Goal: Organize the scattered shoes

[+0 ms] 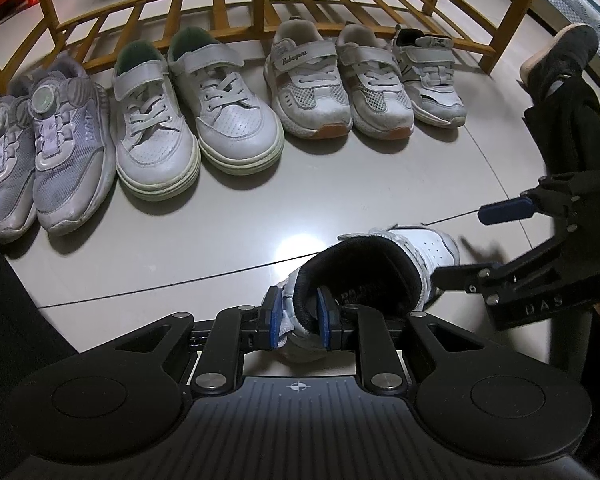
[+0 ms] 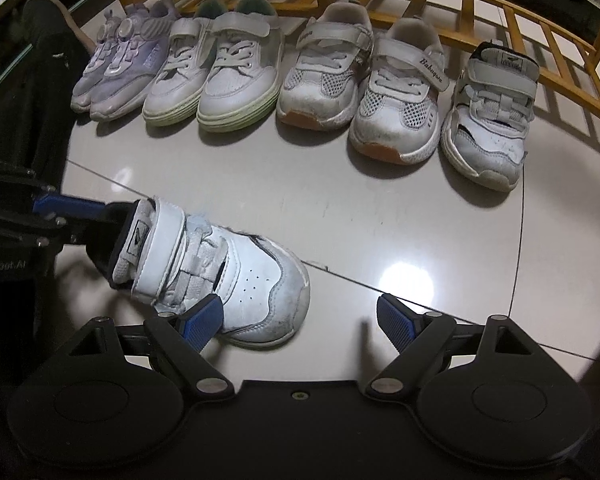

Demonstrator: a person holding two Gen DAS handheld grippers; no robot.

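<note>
**White sneaker held apart from the floor row**

White sneaker lies on the tiled floor, near the row of seven shoes before a wooden rack. Left gripper is clamped on its heel collar. Right gripper stands apart, one finger beside the toe.

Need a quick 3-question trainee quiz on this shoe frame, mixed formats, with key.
1. True or false: the left gripper is shut on the heel collar of the loose white shoe.
2. How many shoes stand in the row by the wooden rack? A) five B) seven C) nine
3. Fill in: the right gripper is ____.

Key: 1 true; 2 B; 3 open, holding nothing. The lone shoe at the row's right end lacks its mate.
</note>
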